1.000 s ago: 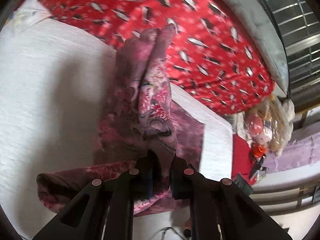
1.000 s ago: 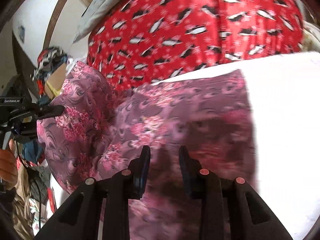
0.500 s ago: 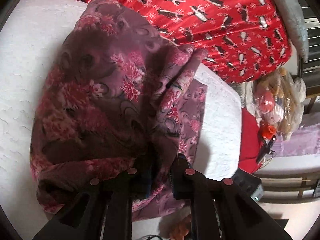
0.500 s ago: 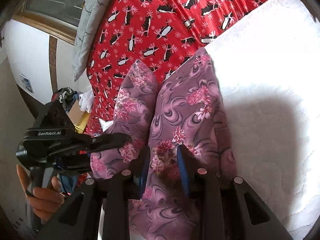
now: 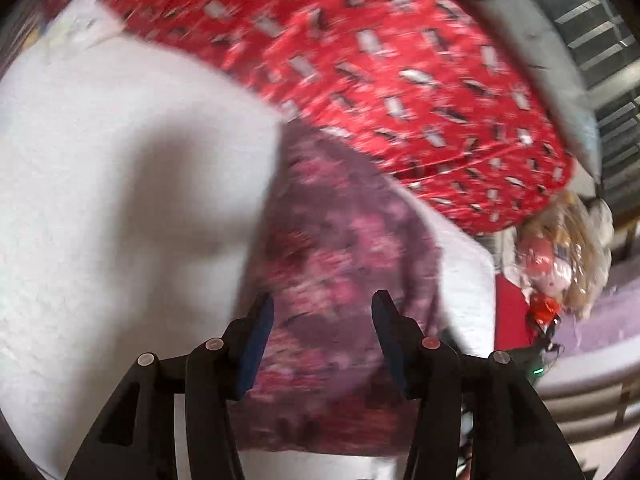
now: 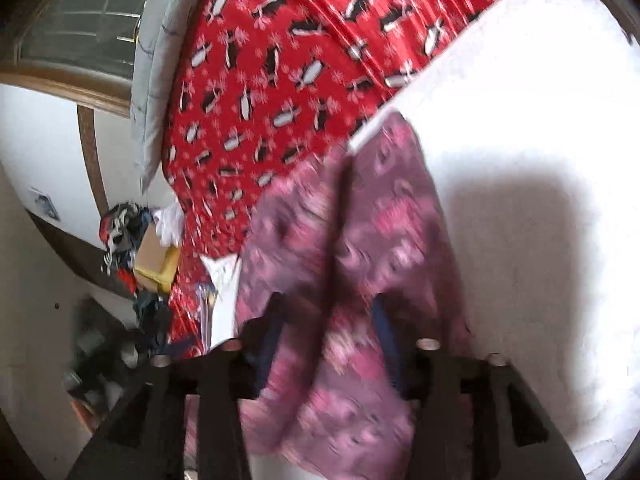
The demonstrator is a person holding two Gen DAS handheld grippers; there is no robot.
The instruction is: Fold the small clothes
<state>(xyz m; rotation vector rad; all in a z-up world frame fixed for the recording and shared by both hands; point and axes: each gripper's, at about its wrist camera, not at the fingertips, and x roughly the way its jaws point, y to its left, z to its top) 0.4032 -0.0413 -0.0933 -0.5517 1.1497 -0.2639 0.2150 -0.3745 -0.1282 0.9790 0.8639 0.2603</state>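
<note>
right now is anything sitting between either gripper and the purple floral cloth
Nothing visible. The left gripper is open directly over the floral cloth, which lies on the white pad. The right gripper is also open, its fingers either side of the same cloth. Both views are blurred.

I see a white quilted surface (image 6: 540, 92) butting against a red penguin-print sheet (image 6: 280, 60), with a grey pillow (image 6: 154, 64) along its far edge. Behind that, a wood-framed window (image 6: 80, 16) sits in a white wall (image 6: 44, 152). In my left view, barred panes (image 5: 608, 52) let in daylight above a clear bag of soft toys (image 5: 560, 256)
</note>
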